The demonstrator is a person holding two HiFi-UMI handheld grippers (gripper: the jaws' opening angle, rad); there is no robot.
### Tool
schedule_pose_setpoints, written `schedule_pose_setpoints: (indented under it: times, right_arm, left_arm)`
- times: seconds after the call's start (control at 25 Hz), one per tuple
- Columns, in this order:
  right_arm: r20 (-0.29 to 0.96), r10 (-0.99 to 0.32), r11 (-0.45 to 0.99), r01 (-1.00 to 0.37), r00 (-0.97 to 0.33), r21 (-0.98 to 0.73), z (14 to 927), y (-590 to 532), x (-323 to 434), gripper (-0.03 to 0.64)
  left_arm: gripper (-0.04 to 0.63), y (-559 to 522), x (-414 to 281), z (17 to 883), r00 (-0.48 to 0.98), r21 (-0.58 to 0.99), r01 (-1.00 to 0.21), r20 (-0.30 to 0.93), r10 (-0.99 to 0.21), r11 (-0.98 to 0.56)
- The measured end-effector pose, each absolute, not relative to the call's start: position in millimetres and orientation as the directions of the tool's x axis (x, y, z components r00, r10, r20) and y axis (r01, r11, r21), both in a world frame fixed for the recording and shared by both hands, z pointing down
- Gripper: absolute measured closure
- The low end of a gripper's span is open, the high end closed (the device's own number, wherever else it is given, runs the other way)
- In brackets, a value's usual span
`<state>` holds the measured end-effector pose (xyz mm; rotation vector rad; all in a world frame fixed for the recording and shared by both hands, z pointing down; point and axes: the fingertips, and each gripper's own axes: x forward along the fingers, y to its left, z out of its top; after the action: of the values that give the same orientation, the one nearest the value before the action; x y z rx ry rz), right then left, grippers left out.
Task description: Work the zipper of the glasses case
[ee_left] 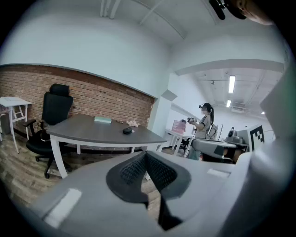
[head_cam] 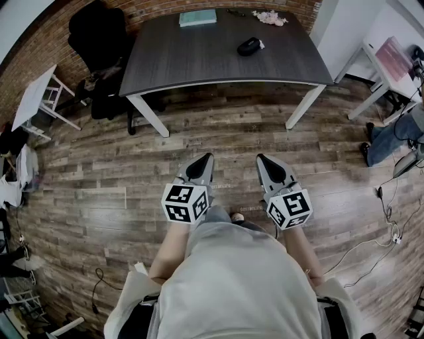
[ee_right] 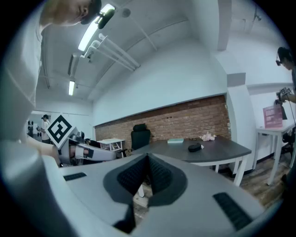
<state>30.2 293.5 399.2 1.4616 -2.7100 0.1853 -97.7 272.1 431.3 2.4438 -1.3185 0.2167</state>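
A dark glasses case (head_cam: 249, 46) lies on the grey table (head_cam: 199, 63), toward its right side; it also shows as a small dark lump (ee_left: 127, 131) in the left gripper view and on the tabletop (ee_right: 194, 147) in the right gripper view. My left gripper (head_cam: 208, 157) and right gripper (head_cam: 259, 157) are held side by side over the wooden floor, well short of the table. Both have their jaws shut with nothing between them.
A teal book (head_cam: 197, 18) and a pale crumpled object (head_cam: 270, 17) lie at the table's far edge. A black office chair (head_cam: 99, 40) stands left of the table, a white stand (head_cam: 40, 99) further left. Another person (ee_left: 203, 124) stands by a white desk (head_cam: 387, 69) at right. Cables (head_cam: 387, 232) trail on the floor.
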Motion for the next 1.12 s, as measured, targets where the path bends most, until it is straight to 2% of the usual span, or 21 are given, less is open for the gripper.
schedule_pose_setpoints:
  times: [0.64, 0.68, 0.76, 0.8, 0.84, 0.92, 1.04, 1.12]
  right_arm:
    - [0.122, -0.792, 0.598, -0.8, -0.598, -0.042, 393.0, 327.2, 22.7, 0.615]
    - [0.122, -0.791, 0.599, -0.799, -0.6, -0.048, 393.8, 327.2, 24.5, 0.615]
    - [0.131, -0.783, 0.607, -0.793, -0.608, -0.054, 397.0, 328.3, 27.1, 0.606]
    - [0.139, -0.778, 0.612, -0.789, -0.612, -0.052, 399.3, 328.8, 27.7, 0.567]
    - [0.146, -0.775, 0.616, -0.787, -0.615, -0.048, 401.5, 328.6, 28.0, 0.525]
    - [0.152, -0.772, 0.618, -0.785, -0.618, -0.052, 404.7, 326.3, 29.3, 0.487]
    - [0.156, -0.775, 0.605, -0.79, -0.612, -0.095, 409.8, 321.3, 35.0, 0.366]
    - [0.159, -0.778, 0.596, -0.794, -0.607, -0.116, 412.2, 316.7, 39.2, 0.335]
  left_arm:
    - [0.579, 301.5, -97.0, 421.0, 0.552, 0.285, -0.828, 0.254, -0.795, -0.484]
    - [0.553, 302.7, -94.6, 421.1, 0.56, 0.287, -0.822, 0.25, -0.79, -0.492]
    - [0.442, 305.2, -89.6, 422.5, 0.58, 0.3, -0.808, 0.246, -0.777, -0.508]
    - [0.409, 306.2, -88.2, 423.5, 0.586, 0.306, -0.803, 0.247, -0.772, -0.512]
    - [0.395, 306.6, -87.6, 424.5, 0.59, 0.309, -0.8, 0.247, -0.769, -0.514]
    - [0.368, 305.6, -86.3, 426.5, 0.594, 0.313, -0.797, 0.25, -0.765, -0.517]
    - [0.337, 303.5, -79.4, 432.0, 0.611, 0.334, -0.784, 0.261, -0.748, -0.524]
    - [0.336, 299.8, -73.7, 434.5, 0.623, 0.354, -0.773, 0.265, -0.736, -0.527]
